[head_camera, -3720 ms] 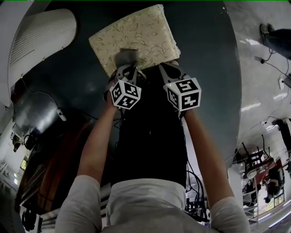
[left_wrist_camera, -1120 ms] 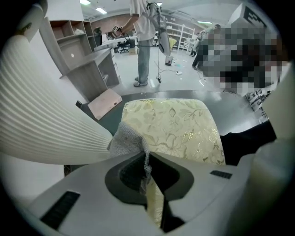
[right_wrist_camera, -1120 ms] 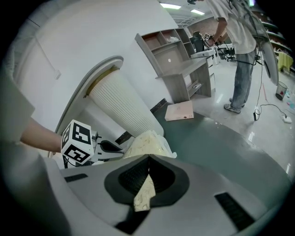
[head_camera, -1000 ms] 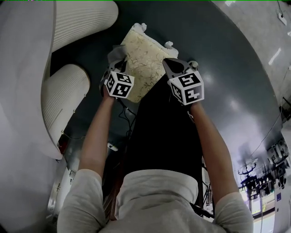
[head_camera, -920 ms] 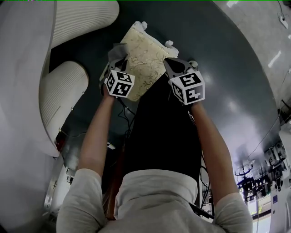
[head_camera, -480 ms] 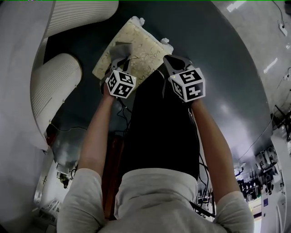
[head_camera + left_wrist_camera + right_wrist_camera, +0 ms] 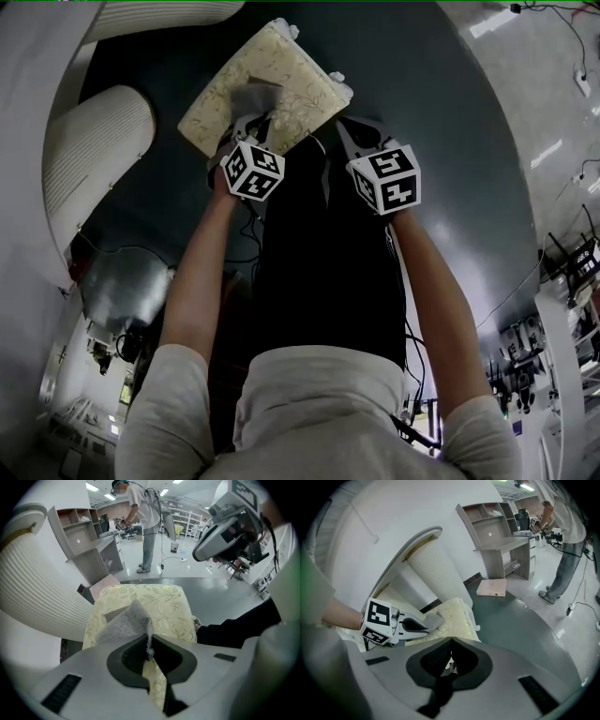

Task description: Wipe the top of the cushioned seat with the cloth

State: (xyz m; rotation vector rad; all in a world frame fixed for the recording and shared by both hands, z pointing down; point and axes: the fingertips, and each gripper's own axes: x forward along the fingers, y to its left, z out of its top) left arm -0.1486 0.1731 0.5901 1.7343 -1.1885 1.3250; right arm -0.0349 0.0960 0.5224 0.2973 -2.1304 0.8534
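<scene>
My left gripper (image 7: 248,122) has dragged the cloth (image 7: 251,97) from the seat's (image 7: 286,64) edge onto its middle, jaws pinched on a corner. My right gripper (image 7: 350,127) hangs closed and empty beside the seat. I judge I'm mid-wipe; the next sweep should cover the far part.

floor: dark glossy round patch (image 7: 525,620) spreading from the foot of the ribbed white column (image 7: 433,566); paler shiny floor (image 7: 553,103) beyond | furniture: grey desk with open shelves (image 7: 508,545) behind the column | pink board (image 7: 491,587) flat between column and desk | person (image 7: 564,569) standing at the desk | light: ceiling strips (image 7: 92,487)
</scene>
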